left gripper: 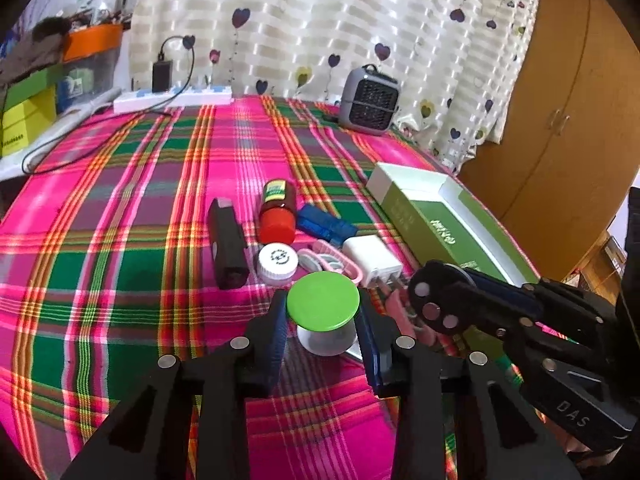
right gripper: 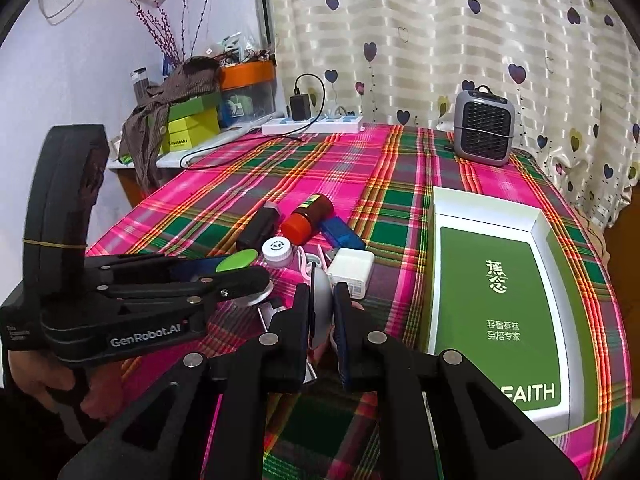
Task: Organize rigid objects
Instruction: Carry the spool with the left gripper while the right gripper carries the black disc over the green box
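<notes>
Plaid tablecloth (left gripper: pixel 120 216) under a heart-print curtain (left gripper: pixel 320 32); bare cloth toward the far edge.
Left gripper (left gripper: pixel 322 320) flanks a green-lidded jar (left gripper: pixel 323 300), contact unclear; right gripper (right gripper: pixel 321 312) is clamped on a thin grey disc (right gripper: pixel 321 300). Only the right view shows the open green box (right gripper: pixel 496 300) fully, at the right edge.

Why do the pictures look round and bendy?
Both views come through a fisheye lens: dark corners ring each picture. In the left wrist view the wardrobe bulges sideways; in the right wrist view the green box flares wider toward the camera. The curtain shows bright glare stripes.
</notes>
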A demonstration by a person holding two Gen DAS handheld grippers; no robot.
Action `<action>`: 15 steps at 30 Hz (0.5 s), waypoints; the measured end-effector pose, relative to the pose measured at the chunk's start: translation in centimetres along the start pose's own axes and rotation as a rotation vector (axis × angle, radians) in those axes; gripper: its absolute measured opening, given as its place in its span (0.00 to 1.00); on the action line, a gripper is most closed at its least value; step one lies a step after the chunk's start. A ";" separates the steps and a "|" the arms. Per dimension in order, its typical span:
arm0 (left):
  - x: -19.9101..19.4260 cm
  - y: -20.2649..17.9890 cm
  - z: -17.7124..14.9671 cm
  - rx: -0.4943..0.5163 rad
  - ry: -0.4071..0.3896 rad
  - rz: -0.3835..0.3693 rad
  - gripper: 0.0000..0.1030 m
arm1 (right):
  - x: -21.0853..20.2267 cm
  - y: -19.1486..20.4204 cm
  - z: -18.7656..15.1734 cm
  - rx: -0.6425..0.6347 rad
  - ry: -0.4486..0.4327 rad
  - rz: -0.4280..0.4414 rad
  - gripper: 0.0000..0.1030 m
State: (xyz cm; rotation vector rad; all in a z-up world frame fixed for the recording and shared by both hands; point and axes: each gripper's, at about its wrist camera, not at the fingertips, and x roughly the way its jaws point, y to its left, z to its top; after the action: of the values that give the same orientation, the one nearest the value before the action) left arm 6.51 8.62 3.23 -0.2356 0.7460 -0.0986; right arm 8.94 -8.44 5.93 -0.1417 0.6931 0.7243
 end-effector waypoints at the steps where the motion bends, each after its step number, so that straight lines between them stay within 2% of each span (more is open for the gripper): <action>1: -0.2 -0.2 0.1 0.003 -0.005 -0.002 0.31 | -0.1 -0.1 0.0 0.002 -0.004 0.001 0.12; 15: -1.0 -3.6 0.6 0.068 -0.021 -0.028 0.31 | -2.3 -1.7 -0.3 0.039 -0.055 -0.005 0.12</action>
State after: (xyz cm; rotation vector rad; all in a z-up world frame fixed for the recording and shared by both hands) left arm 6.14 5.43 5.21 -0.1824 0.7175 -0.1476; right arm 8.65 -11.16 6.95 -0.0877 0.6536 0.7072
